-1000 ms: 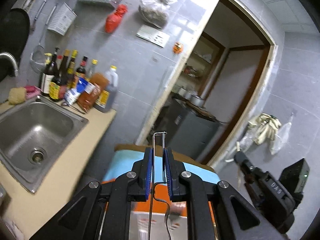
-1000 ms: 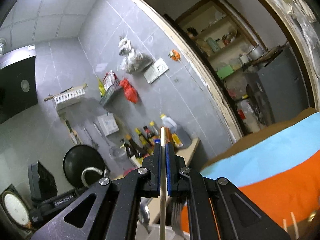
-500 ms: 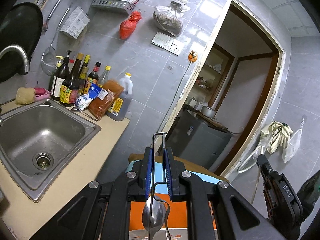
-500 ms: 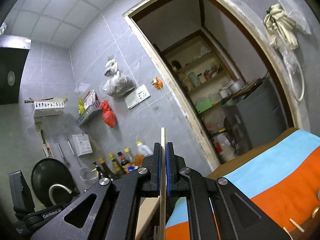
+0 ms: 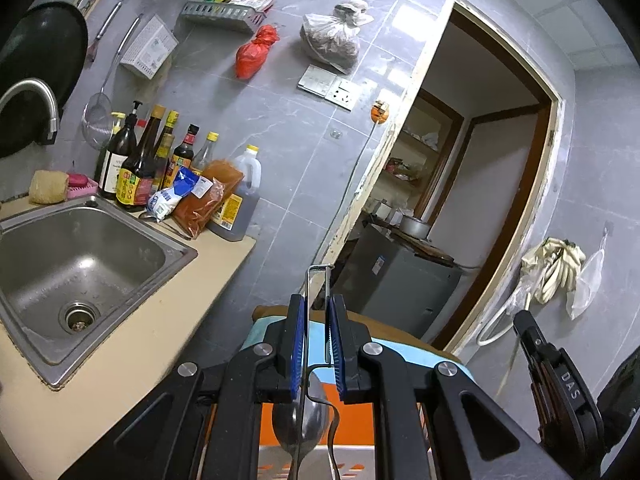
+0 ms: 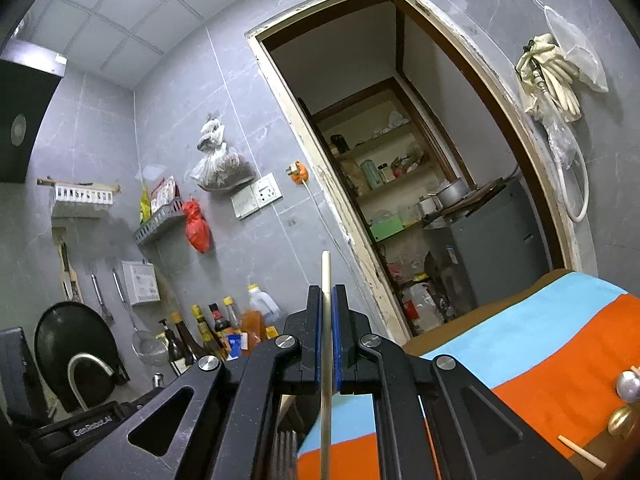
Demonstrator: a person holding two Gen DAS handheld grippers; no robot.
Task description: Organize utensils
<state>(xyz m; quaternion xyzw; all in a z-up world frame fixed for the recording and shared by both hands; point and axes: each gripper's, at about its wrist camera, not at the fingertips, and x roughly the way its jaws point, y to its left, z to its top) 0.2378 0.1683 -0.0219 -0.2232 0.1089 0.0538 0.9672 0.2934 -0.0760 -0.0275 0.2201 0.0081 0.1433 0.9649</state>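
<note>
My left gripper (image 5: 316, 312) is shut on a thin metal wire handle (image 5: 318, 280) that rises above the blue pads; a steel spoon (image 5: 301, 424) hangs below between the fingers, above a grey slotted utensil tray (image 5: 352, 462). My right gripper (image 6: 327, 300) is shut on a pale wooden chopstick (image 6: 326, 276), held upright with its tip above the fingers. Loose utensils lie at the right on the striped cloth (image 6: 540, 340): a silver spoon bowl (image 6: 628, 380), a gold one (image 6: 622, 422) and a wooden chopstick (image 6: 582, 450).
A steel sink (image 5: 76, 264) is set in the beige counter (image 5: 160, 332) at left, with sauce bottles (image 5: 160, 160) behind it and a faucet (image 5: 32, 100). An open doorway (image 5: 460, 200) is ahead. The other gripper (image 5: 560, 392) shows at right.
Both grippers have tilted upward while holding their items. In the left view the spoon has come into sight below the fingers. In the right view the loose utensils on the cloth have appeared.
</note>
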